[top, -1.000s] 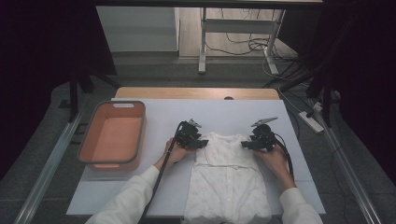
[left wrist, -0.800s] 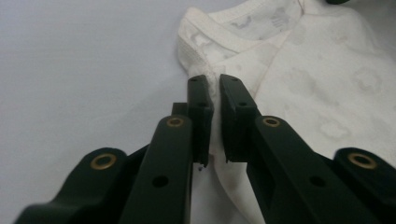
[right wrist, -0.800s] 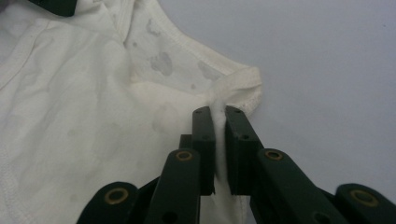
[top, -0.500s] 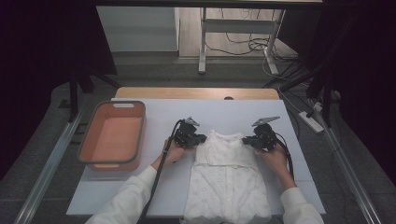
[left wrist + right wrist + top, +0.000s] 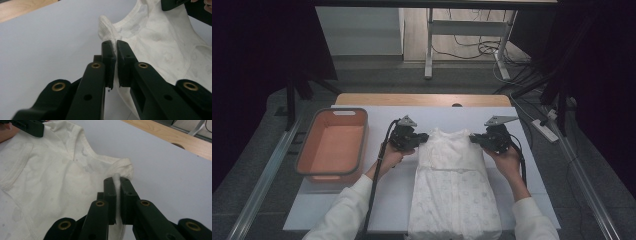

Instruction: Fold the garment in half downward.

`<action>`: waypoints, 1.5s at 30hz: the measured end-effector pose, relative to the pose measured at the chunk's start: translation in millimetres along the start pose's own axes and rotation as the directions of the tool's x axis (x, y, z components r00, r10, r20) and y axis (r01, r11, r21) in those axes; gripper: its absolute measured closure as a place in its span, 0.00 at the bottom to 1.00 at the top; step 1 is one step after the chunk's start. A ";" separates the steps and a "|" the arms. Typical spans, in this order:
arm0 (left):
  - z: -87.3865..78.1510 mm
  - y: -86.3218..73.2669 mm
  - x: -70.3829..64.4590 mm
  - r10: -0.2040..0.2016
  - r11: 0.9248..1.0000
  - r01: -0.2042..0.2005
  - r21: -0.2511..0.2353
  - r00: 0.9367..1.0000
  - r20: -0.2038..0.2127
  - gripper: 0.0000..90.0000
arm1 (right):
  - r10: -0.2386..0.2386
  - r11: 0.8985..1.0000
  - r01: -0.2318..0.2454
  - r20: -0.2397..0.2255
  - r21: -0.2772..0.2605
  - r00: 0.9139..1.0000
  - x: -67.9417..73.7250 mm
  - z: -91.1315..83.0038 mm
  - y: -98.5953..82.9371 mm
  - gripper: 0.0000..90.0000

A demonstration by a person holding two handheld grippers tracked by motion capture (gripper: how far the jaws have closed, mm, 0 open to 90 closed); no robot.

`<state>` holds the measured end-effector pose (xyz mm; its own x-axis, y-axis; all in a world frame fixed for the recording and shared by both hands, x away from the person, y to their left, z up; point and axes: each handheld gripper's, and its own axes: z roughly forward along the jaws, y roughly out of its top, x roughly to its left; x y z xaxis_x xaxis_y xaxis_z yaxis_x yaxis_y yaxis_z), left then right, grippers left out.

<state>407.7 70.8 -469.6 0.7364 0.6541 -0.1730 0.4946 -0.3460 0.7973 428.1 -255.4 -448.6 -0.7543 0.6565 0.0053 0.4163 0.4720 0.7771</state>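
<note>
So the white counter [image 5: 362, 210] takes up most of the scene, with a strip of bare wood along its far edge; laid out on it is a white garment [image 5: 454, 190], a little sleeveless dress or bodysuit with a faint print, neckline pointing away from the person and hem running off the near edge. Using the garment as the reference: an orange plastic tub [image 5: 332, 145] sits well off to its left, still on the counter, apart from the cloth.

Both hands are at the garment's top end; the left gripper [image 5: 421, 137] is at the left shoulder, the right gripper [image 5: 475, 138] at the right shoulder, one on each side of the neckline.

Up close, the left gripper [image 5: 114, 50] has its fingers [image 5: 108, 53] pressed nearly together with the edge of the shoulder strap pinched in between; same deal on the other side, the right gripper [image 5: 116, 182] has its fingers [image 5: 126, 192] clamped on a thin fold of white fabric at the shoulder, the cloth poking up between them.
</note>
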 end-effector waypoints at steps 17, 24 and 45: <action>-33.3 11.1 3.2 -0.001 0.997 0.001 -0.081 1.000 -0.006 0.94 | -0.027 0.996 0.028 0.009 -0.086 1.000 7.9 -4.4 22.6 0.95; -36.8 11.2 3.8 -0.014 0.996 0.013 -0.085 1.000 -0.009 0.94 | -0.036 0.994 0.038 0.017 -0.100 0.999 10.8 -8.3 24.3 0.95; -63.9 38.2 17.9 -0.044 0.993 0.035 -0.114 0.996 -0.077 0.94 | -0.047 0.982 0.054 0.045 -0.183 0.998 16.1 -10.8 61.9 0.95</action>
<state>410.2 112.2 -405.3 0.6764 0.7184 -0.1626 0.4638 -0.2439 0.8517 436.2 -222.0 -393.6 -0.7492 0.6596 -0.0596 0.2748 0.3915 0.8782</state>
